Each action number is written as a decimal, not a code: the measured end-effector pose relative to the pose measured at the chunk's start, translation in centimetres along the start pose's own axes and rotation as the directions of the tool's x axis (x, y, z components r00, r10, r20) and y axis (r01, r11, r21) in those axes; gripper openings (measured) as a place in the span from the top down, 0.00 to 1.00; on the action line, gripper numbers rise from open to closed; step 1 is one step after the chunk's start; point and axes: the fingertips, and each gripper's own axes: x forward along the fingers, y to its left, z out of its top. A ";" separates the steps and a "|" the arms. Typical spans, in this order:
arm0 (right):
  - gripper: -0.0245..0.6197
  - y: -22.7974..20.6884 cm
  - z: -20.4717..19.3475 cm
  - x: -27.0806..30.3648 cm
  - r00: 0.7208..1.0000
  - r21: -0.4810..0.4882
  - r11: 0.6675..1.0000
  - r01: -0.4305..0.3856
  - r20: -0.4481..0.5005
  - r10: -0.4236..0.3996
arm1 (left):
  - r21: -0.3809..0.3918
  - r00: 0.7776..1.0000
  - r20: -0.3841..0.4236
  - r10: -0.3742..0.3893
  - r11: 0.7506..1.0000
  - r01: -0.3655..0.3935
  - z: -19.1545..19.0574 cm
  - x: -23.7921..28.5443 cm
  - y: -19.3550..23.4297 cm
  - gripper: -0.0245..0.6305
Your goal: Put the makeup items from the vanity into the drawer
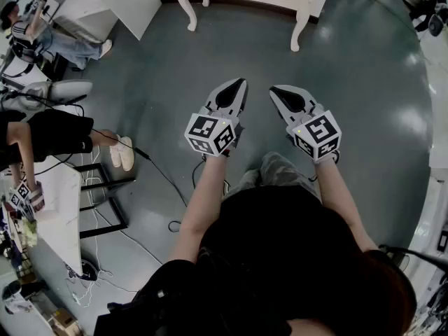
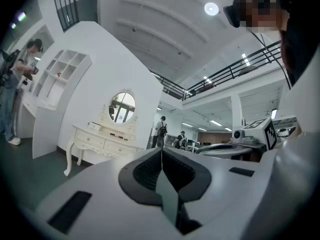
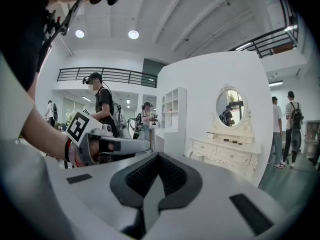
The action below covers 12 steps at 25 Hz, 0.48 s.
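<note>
- A grey-green floor (image 1: 364, 82) spreads out in front of the white vanity (image 2: 102, 141), which stands against a white partition wall with an oval mirror (image 2: 122, 107) above it.
- In the head view the top edge cuts the vanity off, so only its curved legs and front rail show.
- The makeup items (image 2: 117, 134) lie on the vanity top below the mirror. They are small dark specks beside a pale box, too small to tell what each is.
- The drawer (image 3: 234, 156) fronts in the vanity look pushed in.
- The left gripper (image 1: 234, 93) is held in the air well short of the vanity, its jaws pressed together with nothing between them.
- The right gripper (image 1: 278, 93) is beside it, also well short of the vanity, jaws closed and empty.
- Each marker cube (image 1: 210, 135) carries black-and-white square patterns (codes, not readable words).
- People stand to the right of the vanity, small and indistinct.
</note>
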 end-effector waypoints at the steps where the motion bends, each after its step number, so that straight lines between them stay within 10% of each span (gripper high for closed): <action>1: 0.93 -0.3 -0.1 0.1 1.000 -0.001 1.000 0.001 -0.005 -0.001 | 0.003 1.000 -0.001 0.000 1.000 0.000 0.1 0.2 0.1 0.94; 12: 0.93 -5.8 -1.6 3.1 1.000 0.059 0.998 0.000 0.003 -0.001 | -0.001 0.998 -0.019 0.054 0.999 -0.054 -0.6 3.9 3.4 0.94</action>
